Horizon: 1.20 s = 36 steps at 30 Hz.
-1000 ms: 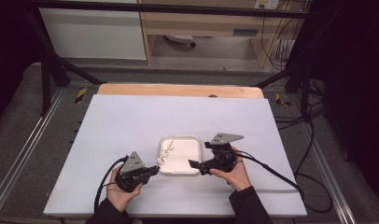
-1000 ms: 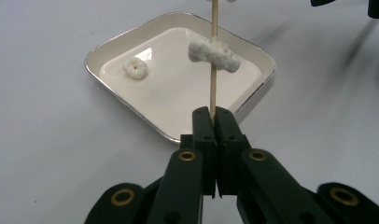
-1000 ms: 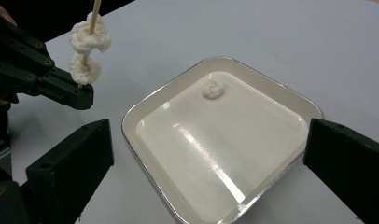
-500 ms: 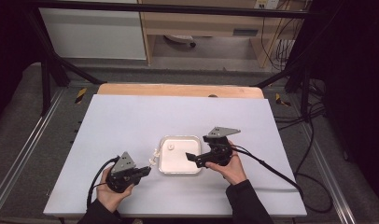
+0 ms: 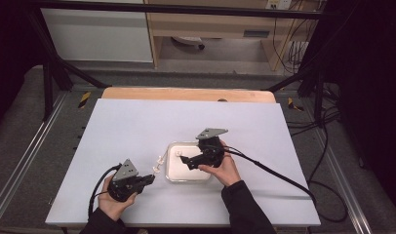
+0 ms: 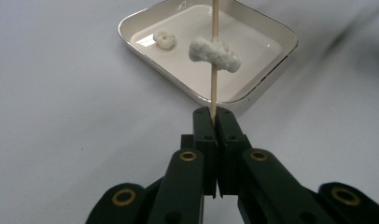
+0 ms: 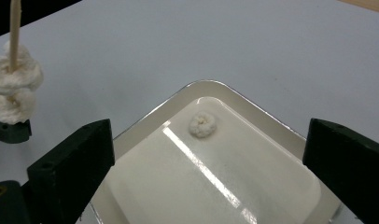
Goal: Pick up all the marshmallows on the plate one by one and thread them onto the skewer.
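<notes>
My left gripper (image 5: 149, 179) (image 6: 214, 116) is shut on the lower end of a thin wooden skewer (image 6: 214, 79) (image 5: 157, 168), just left of a shallow white tray (image 5: 179, 171) (image 6: 255, 44). A white puffy piece (image 6: 214, 53) is threaded on the stick; in the right gripper view a clump of white pieces (image 7: 12, 88) sits on it. One small white ring-like piece (image 7: 202, 124) (image 6: 164, 38) lies loose in the tray (image 7: 253, 158). My right gripper (image 5: 186, 162) (image 7: 208, 158) hovers over the tray, jaws wide open with nothing between them, pointing at the loose piece.
The tray stands on a large white tabletop (image 5: 137, 126) with a wooden strip (image 5: 186, 94) along its far edge. Black cables (image 5: 274, 173) trail from both grippers. Dark metal frame rails (image 5: 20, 165) run along both sides of the table.
My right gripper has moved left, from beside the tray to above it. My left gripper has drawn back slightly from the tray's edge, still shut on the skewer.
</notes>
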Each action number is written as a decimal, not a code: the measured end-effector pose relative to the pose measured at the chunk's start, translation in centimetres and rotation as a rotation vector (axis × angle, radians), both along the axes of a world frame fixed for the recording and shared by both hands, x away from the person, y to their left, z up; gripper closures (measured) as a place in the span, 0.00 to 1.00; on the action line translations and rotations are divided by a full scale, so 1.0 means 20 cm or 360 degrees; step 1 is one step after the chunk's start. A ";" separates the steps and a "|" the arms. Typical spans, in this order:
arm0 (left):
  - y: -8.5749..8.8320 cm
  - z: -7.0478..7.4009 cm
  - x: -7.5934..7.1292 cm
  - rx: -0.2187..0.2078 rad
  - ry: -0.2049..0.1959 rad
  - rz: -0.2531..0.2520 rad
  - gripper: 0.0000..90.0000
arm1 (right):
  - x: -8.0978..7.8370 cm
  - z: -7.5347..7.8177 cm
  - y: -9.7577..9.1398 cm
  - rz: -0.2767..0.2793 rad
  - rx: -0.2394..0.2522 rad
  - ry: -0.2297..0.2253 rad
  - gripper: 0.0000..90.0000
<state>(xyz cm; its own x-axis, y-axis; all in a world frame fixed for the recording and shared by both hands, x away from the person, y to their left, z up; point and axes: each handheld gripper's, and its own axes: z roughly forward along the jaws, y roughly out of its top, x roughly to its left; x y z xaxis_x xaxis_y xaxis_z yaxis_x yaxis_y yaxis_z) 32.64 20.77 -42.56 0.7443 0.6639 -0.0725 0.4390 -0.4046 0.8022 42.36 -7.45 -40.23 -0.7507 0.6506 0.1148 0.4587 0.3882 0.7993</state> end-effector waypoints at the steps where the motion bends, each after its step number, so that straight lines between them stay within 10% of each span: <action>1: 0.00 0.00 0.00 0.0002 0.0001 0.0001 0.98 | 0.01 0.00 0.02 -0.0003 -0.0008 0.0003 0.04; 36: 0.00 -0.01 0.00 -0.0001 -0.0003 0.0015 0.98 | 0.17 -0.22 0.24 0.0103 -0.0252 0.0024 0.60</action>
